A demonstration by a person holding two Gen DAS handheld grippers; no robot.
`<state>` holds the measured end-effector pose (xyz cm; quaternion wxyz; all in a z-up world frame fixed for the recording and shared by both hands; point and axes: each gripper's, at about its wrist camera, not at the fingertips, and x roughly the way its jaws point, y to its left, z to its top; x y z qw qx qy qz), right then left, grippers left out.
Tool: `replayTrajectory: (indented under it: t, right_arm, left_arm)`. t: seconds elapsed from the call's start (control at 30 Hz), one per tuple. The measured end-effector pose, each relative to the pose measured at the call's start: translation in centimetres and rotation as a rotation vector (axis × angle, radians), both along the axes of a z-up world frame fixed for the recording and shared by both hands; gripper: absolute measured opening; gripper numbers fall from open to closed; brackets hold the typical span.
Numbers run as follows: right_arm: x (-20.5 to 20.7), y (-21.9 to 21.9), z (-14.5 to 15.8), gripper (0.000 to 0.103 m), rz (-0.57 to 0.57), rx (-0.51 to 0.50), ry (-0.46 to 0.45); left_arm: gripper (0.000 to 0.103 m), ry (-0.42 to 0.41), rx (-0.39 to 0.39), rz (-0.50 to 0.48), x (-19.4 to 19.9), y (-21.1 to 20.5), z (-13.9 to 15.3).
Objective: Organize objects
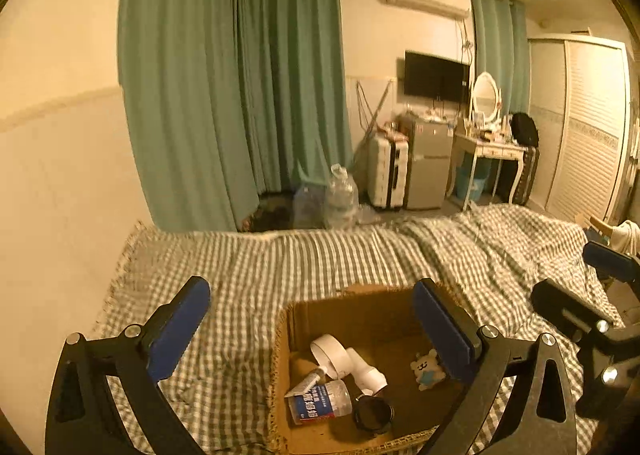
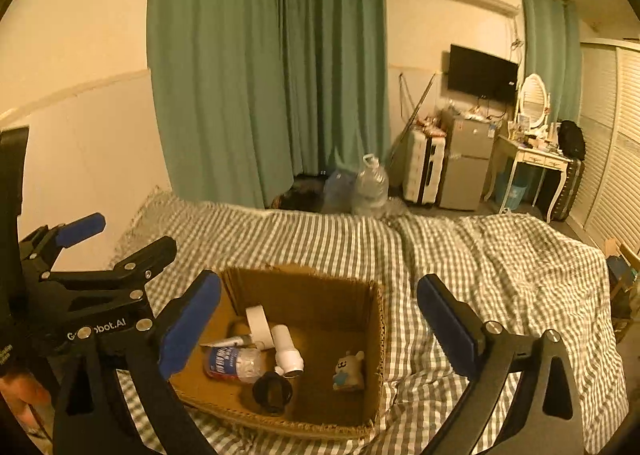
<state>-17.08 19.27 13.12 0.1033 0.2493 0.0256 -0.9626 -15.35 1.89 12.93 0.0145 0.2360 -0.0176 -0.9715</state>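
both grippers, left gripper (image 1: 312, 335) and right gripper (image 2: 320, 327), gaping wide, empty, above cardboard box (image 2: 376, 319) on bed (image 2: 500, 255); bottle (image 2: 234, 363), pipe fitting (image 2: 286, 351), toy (image 2: 350, 371) already boxed; nothing loose on bed, tidying looks near done.

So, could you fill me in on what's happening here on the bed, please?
A person is sorting small things into a cardboard box on the checked bedspread, with a handheld gripper in each hand. The left gripper and right gripper both hang open and empty above the box. Inside lie a plastic bottle, a white pipe fitting, a tube, a black round part and a small plush toy.
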Motion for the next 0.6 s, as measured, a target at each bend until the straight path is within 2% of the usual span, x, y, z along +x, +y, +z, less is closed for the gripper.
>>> replayTrajectory:
  t: [0.1, 0.3, 0.47, 0.6]
  right_arm:
    - [2.4, 0.7, 2.2, 0.102, -0.022, -0.016, 0.030]
    - [6.0, 1.8, 4.8, 0.102, -0.047, -0.030, 0.061]
    - [8.2, 2.4, 4.9, 0.103, -0.063, -0.010, 0.085]
    - [10.2, 2.8, 3.8, 0.103, -0.070, 0.002, 0.130]
  left_arm:
    - [0.103, 0.030, -0.002, -0.007, 2.2, 0.0, 2.1]
    - [0.103, 0.064, 0.011, -0.036, 5.4, -0.1, 4.1]
    - [0.103, 0.063, 0.034, -0.057, 7.3, -0.4, 3.9]
    - [0.103, 0.071, 0.026, -0.074, 8.7, -1.0, 2.5]
